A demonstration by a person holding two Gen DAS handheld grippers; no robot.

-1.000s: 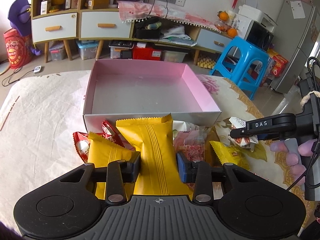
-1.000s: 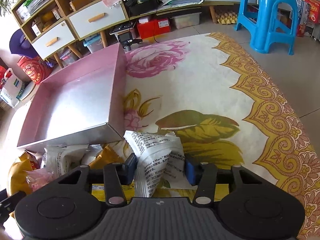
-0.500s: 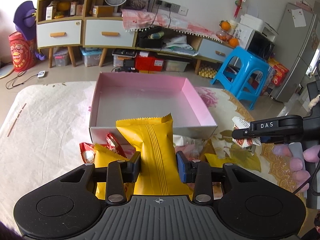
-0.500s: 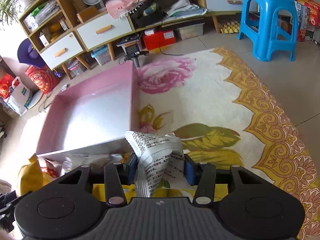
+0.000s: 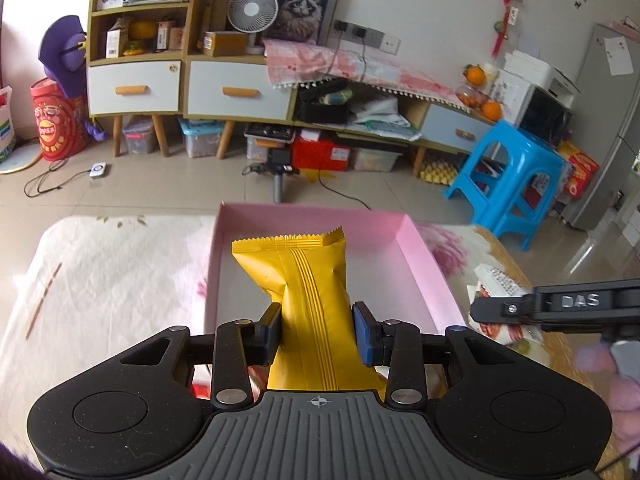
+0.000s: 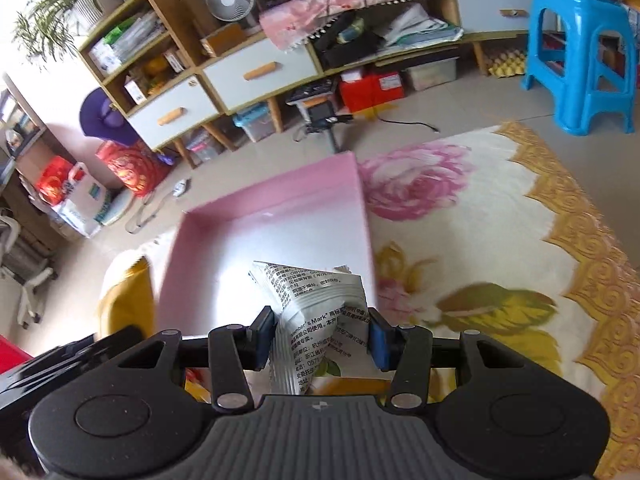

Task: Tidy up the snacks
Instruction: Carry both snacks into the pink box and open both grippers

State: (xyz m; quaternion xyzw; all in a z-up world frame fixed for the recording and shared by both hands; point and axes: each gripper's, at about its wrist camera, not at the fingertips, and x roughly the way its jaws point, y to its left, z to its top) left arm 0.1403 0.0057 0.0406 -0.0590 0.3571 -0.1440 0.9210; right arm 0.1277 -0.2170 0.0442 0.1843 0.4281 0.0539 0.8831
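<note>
Living room w/ low cabinets and drawers along the far wall, tile floor, a blue stool [image 5: 516,172] at right of frame. Work surface: a flower-print cloth [image 6: 480,216] w/ gold border, filling the lower right of the right-wrist view.

Pose. I have both tools tipped down and forward. Left gripper [image 5: 318,330] sits at bottom centre of its own view. Right gripper [image 6: 322,334] likewise in its view; from the left-wrist view it shows as a black bar at mid right, pointing left, w/ blurred fingers [image 5: 616,388] of the hand under it at lower right.

Grip. Left tool is clamped on the yellow packet [image 5: 304,280]: both pads press its waist, the serrated top edge stands up toward frame centre, in front of the box interior. Right tool is clamped on the white printed packet [image 6: 316,312], pads on both sides, its crumpled top leaning to upper centre.

Target. Pink box [image 5: 424,272], open-topped, floor pale; it lies straight ahead in the left view, and up-left of centre in the right view. No snack visible on the part of the floor I can see. Near wall hidden behind the left tool.

Edges/room. Box's right wall runs just beside the white packet in the right view. Cloth to the right of the box is bare. At the far left of the right view a yellow blur [image 6: 128,304] sits beside the box's left wall.
</note>
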